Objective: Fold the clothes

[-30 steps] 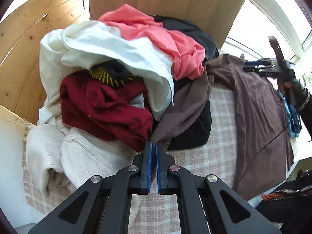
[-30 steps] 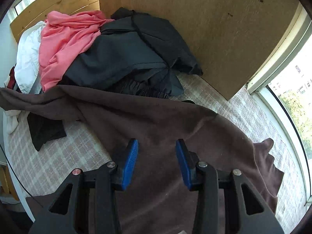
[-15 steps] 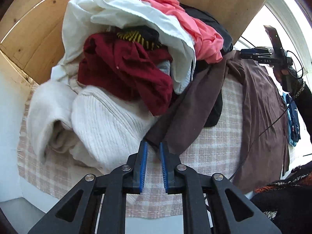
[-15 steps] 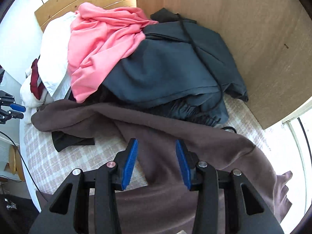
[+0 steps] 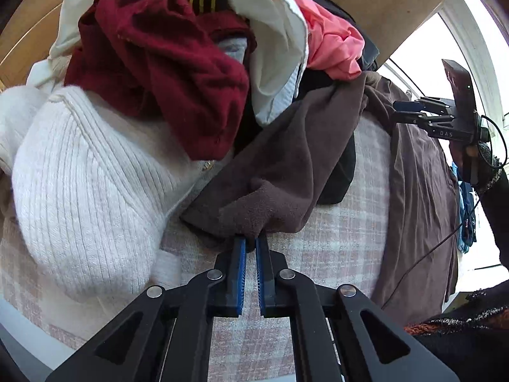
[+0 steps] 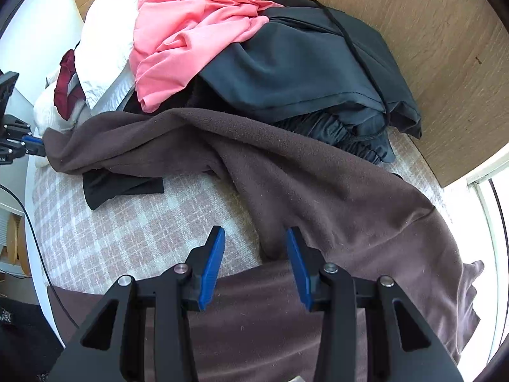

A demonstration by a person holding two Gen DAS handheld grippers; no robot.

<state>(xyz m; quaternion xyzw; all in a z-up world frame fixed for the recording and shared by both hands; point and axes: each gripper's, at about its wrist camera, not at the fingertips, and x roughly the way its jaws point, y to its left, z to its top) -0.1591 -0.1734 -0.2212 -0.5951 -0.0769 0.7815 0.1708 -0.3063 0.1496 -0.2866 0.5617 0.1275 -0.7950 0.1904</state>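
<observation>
- The left gripper (image 5: 249,242), with black arms and blue pads, is pinched nearly closed on the cuff end of a brown fleece garment (image 5: 273,178); its jaws have just been closing, and the fleece edge sits between the pad tips.
- That brown fleece garment lies spread across a pink-and-white checked cloth-covered surface (image 6: 127,222), running from the left gripper's grip towards the right gripper (image 6: 254,248).
- The right gripper stands partly open above a fold of the brown fleece; its blue pads (image 6: 213,261) press on nothing.
- In the left wrist view the right gripper is seen at the far side of the fleece, carried by a person's hand (image 5: 470,156) in a dark sleeve.
- Behind the fleece lies a heap of clothes: a white ribbed knit sweater (image 5: 89,178), a dark red knit garment (image 5: 178,73), a white cotton garment (image 5: 273,41), a pink shirt (image 6: 191,31) and a dark grey drawstring garment (image 6: 302,63).
- A small black cloth (image 6: 117,187) lies flat on the checked surface, partly under the fleece.
- Wooden panels (image 6: 429,47) stand behind the heap.
</observation>
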